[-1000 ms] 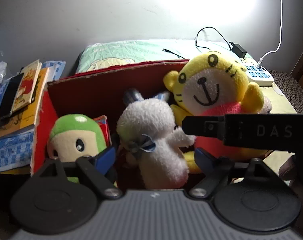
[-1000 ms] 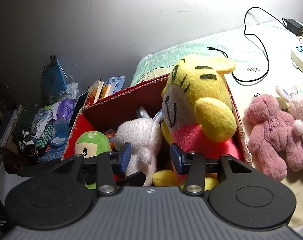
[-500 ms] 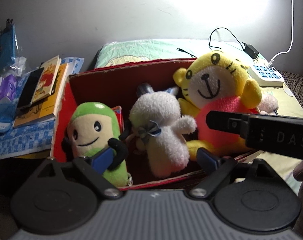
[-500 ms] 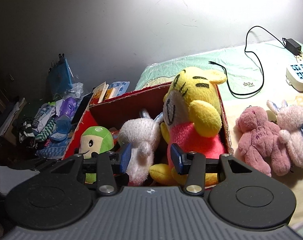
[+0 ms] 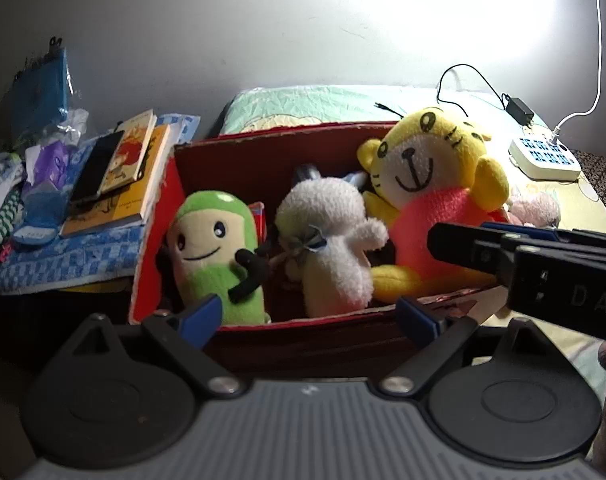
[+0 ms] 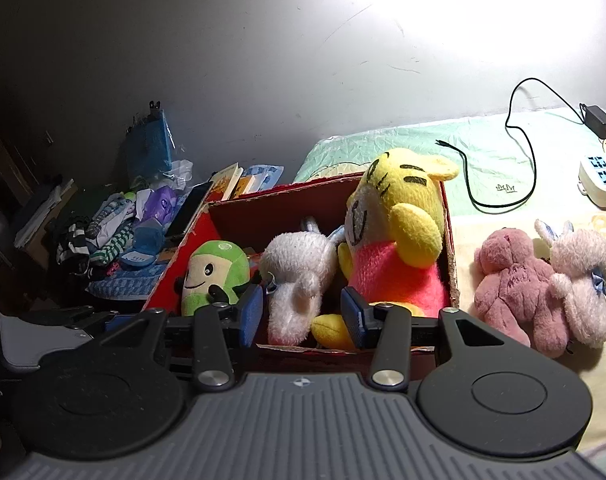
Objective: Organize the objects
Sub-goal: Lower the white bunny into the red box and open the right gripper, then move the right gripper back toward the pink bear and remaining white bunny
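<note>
The left gripper hangs over the near wall of the red cardboard box, its jaws opening wide and holding nothing; the blue pads stand clear of the toys, the left one in front of the green plush doll. The right gripper is about half open and also empty, its pads framing the white plush rabbit without pressing it. Inside the box the green doll sits at the left end, the rabbit in the middle and the yellow tiger plush in a red shirt at the right end, leaning on the rabbit. Only the right wrist view shows the pink teddy bear and the pale pink rabbit plush lying side by side on the bed just right of the box; in the left view the right gripper's black body crosses in front and hides all but a scrap of them. The left view shows more plainly the books stacked on a blue checked cloth left of the box. A white power strip lies at the bed's far right, cut off in the right view.
</note>
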{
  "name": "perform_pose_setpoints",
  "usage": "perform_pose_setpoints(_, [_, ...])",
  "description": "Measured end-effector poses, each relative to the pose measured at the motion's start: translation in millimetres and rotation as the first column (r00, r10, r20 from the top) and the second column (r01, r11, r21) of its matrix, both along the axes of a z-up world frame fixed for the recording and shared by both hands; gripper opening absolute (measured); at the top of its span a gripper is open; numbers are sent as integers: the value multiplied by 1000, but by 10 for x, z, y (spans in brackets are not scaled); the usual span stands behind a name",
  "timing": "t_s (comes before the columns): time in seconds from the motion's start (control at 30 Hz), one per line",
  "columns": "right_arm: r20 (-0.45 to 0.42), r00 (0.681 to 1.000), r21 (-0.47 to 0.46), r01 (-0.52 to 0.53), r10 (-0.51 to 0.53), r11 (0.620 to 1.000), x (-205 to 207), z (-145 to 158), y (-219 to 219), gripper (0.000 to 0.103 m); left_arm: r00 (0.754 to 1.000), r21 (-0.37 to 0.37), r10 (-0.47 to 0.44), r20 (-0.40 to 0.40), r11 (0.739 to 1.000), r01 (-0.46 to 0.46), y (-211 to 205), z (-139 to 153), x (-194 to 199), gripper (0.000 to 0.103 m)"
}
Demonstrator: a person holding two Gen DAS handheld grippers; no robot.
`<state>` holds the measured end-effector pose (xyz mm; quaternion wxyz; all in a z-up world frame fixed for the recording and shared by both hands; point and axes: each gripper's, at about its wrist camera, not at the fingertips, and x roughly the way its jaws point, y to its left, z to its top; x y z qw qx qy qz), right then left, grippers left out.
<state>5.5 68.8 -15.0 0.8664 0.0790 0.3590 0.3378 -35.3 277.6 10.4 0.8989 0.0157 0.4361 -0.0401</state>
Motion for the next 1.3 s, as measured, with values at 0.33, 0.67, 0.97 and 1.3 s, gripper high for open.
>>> perform_pose_setpoints(0.33, [-20, 999, 3, -30, 30, 1000, -117, -51, -103, 47, 999, 32, 34, -38, 999, -33, -83, -118, -100, 94])
perform_pose_setpoints(0.67, [-8, 1000, -41, -22, 22, 999, -207, -115, -116, 48, 997, 45, 27, -77, 999, -24, -173, -245, -125, 94])
perform_pose_setpoints(0.97, [-9, 1000, -67, 9, -9, 998, -226, -169, -150, 52, 994, 45, 10, -106, 999, -6, -224, -339, -89, 94])
perform_pose_setpoints(1.3, [-41, 998, -94, 40, -44, 995, -214, -262, -182, 52, 990, 51, -12, -143, 999, 19, -300, -455, -74, 94])
